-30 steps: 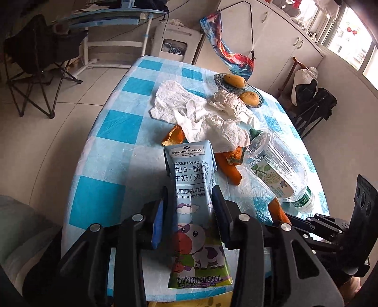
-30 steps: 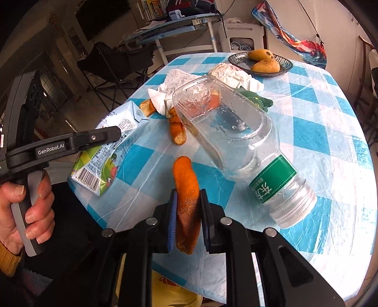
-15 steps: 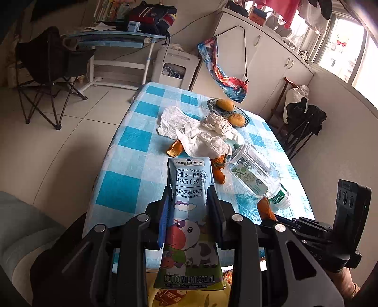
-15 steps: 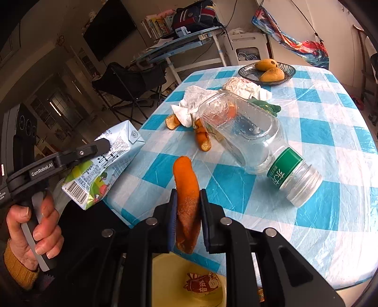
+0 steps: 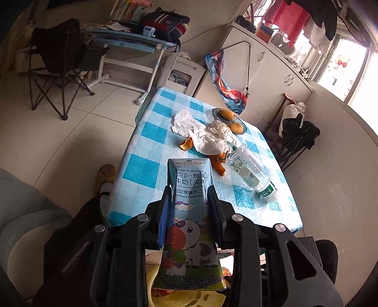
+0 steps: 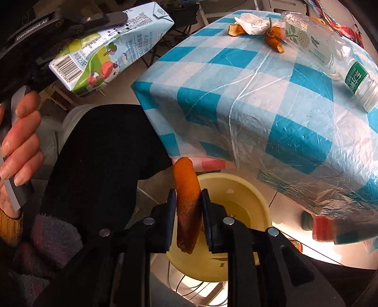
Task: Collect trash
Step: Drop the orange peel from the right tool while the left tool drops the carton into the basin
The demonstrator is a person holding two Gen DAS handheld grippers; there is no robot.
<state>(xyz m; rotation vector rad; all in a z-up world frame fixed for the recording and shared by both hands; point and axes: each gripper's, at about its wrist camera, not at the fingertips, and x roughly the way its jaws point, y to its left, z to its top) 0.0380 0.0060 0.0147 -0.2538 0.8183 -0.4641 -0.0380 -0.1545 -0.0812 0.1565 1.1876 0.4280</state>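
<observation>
We see the checked table (image 5: 151, 132) bearing crumpled tissues (image 5: 205, 137), orange peels (image 5: 185, 145), a lying plastic bottle (image 5: 250, 170), and a fruit plate (image 5: 244, 130).

A folding chair (image 5: 59, 68) is standing by a cluttered desk (image 5: 127, 40); red clothes (image 5: 285, 19) are hanging near the window (image 5: 352, 68).

On the worktop (image 5: 151, 170), a bottle (image 5: 250, 172) lies on its side at the right, with a peel piece (image 5: 218, 163) just left of it. Crumpled tissues (image 5: 208, 137) sit farther back, another peel (image 5: 185, 144) at their left edge, and a plate (image 5: 244, 128) with fruit lies beyond them. A basin (image 6: 248, 196) stands on the floor below the worktop's near edge. A folding chair (image 5: 61, 59) and a desk (image 5: 127, 40) stand far left.
</observation>
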